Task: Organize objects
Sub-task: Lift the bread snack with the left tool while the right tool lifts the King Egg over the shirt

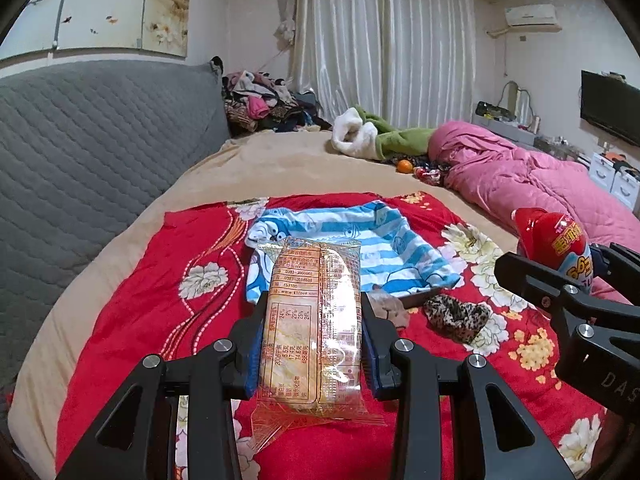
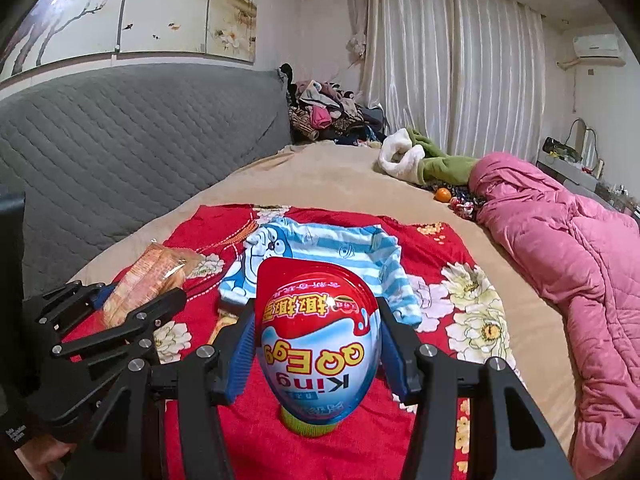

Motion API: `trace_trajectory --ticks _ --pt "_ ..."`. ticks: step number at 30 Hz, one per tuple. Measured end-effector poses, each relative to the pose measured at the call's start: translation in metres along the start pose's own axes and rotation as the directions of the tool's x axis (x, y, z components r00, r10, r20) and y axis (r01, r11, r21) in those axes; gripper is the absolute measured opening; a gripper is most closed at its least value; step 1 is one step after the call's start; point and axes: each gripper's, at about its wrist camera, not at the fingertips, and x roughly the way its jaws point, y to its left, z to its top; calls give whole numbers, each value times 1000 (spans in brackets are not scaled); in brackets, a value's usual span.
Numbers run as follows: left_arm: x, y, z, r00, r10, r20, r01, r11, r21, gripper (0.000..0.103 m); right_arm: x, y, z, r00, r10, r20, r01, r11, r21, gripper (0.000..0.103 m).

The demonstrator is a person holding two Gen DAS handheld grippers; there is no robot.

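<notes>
Item 1: snack packet. My left gripper is clamped on it, blue pads pressed against the two long sides. It sits dead centre in the left wrist view, long axis running 6 to 12 o'clock, lifted clear of the red floral blanket. Clear crinkled film with orange print and a nutrition table, pale biscuit or cake inside. I judge it light, the film slippery and the contents easily crushed, so I keep the hold at mid-length on the sides and squeeze no harder.

Item 2: toy egg. My right gripper is closed around its widest part, one pad on each flank. It fills the centre of the right wrist view, pointed red end toward 12 o'clock, green base toward 6. Glossy shell, red above, white and blue below, lettered "King QQ Egg" upside down. I judge it stiff, light and smooth; the curved sides could slide out of the pads, so the hold belongs at the broadest band.

Item 3: blue striped cartoon garment, at 12 o'clock beyond both items, lying on the blanket. Soft, limp.
</notes>
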Motion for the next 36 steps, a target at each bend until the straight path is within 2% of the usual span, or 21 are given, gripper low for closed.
trace_trajectory --ticks 15,36 --pt "5 9 44 998 18 53 -17 1000 -24 40 9 -6 34 999 -3 49 3 1000 14 54" --pt "40 10 90 997 51 61 -49 998 -32 40 38 -16 80 996 -21 90 18 999 38 54"
